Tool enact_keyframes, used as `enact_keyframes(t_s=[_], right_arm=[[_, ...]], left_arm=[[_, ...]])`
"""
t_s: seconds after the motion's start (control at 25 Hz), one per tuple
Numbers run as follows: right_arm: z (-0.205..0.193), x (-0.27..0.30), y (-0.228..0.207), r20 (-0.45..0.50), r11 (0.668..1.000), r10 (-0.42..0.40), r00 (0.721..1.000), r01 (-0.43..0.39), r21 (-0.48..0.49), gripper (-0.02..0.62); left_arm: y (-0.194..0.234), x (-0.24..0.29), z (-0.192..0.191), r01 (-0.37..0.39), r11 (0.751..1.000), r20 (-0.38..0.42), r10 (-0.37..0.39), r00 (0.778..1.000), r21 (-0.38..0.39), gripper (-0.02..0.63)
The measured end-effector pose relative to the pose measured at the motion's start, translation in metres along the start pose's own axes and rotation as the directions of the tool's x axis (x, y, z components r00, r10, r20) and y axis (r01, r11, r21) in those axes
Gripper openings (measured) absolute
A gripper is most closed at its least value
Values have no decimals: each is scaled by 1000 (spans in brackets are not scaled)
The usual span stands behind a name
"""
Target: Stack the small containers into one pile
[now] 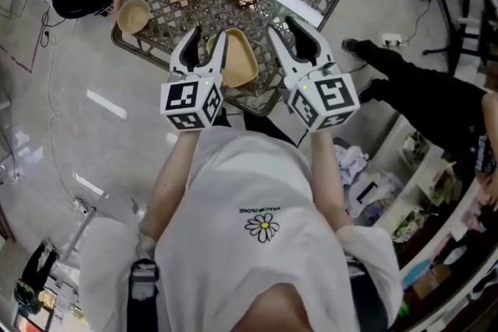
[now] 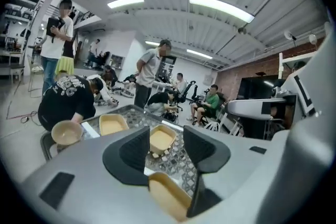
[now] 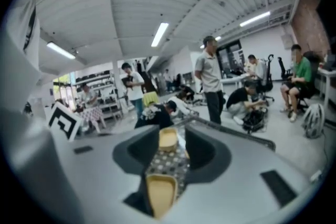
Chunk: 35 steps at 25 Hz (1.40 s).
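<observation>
Grippers L (image 1: 207, 43), R (image 1: 280, 27) fwd (jaws apart)

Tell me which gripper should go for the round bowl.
Left. The round bowl sits at the table's left edge, nearer the open left gripper; the right gripper would have to cross the nearest container.
</observation>
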State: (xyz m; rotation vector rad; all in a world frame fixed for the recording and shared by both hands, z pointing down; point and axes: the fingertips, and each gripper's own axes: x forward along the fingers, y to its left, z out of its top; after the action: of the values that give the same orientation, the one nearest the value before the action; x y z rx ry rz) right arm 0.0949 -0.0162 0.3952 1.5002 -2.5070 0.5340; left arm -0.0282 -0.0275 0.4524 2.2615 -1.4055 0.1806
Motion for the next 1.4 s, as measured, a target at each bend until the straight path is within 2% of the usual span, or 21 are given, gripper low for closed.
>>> enact_keyframes(t_s=[0.12,0.28,0.36,0.48,0.6,0.84,0.92,1.08,1.24,1.32,1.4], right_arm=[[-46,19,-1,-139,999,21,990,-27,-42,148],[-114,38,2,-310,995,72,948,-91,-48,115],[-149,46,-5,-391,997,63,918,-79,-25,115],[-200,53,-11,-527,997,73,847,-75,18,117],[-232,54,-10,-591,993,109,799,-68,92,117],[-265,54,-11,-649,987,126,750,-27,161,117],[-272,52,-12,-666,985,130,735,-20,170,116],[-278,51,-11,-681,983,134,720,-10,182,99],[-279,53,-8,-690,987,127,712,-24,157,60],[-276,55,-7,-685,989,111,720,-15,145,56],[-267,58,-8,-659,987,98,746,11,158,50]], left_arm=[[15,4,-47,-55,996,-92,48,995,-74,212],[30,4,-111,-137,982,-230,104,968,-130,212],[36,4,-141,-173,974,-295,124,947,-146,212],[42,3,-173,-214,964,-368,144,919,-156,212],[46,0,-191,-242,953,-413,149,898,-183,192],[50,-2,-219,-281,933,-482,145,864,-223,156],[50,-4,-225,-297,930,-505,155,849,-215,116],[46,-3,-226,-297,935,-517,159,841,-194,81],[45,0,-227,-281,940,-528,141,838,-196,75],[47,2,-224,-278,940,-523,138,841,-198,73],[50,4,-214,-271,941,-499,140,855,-201,69]])
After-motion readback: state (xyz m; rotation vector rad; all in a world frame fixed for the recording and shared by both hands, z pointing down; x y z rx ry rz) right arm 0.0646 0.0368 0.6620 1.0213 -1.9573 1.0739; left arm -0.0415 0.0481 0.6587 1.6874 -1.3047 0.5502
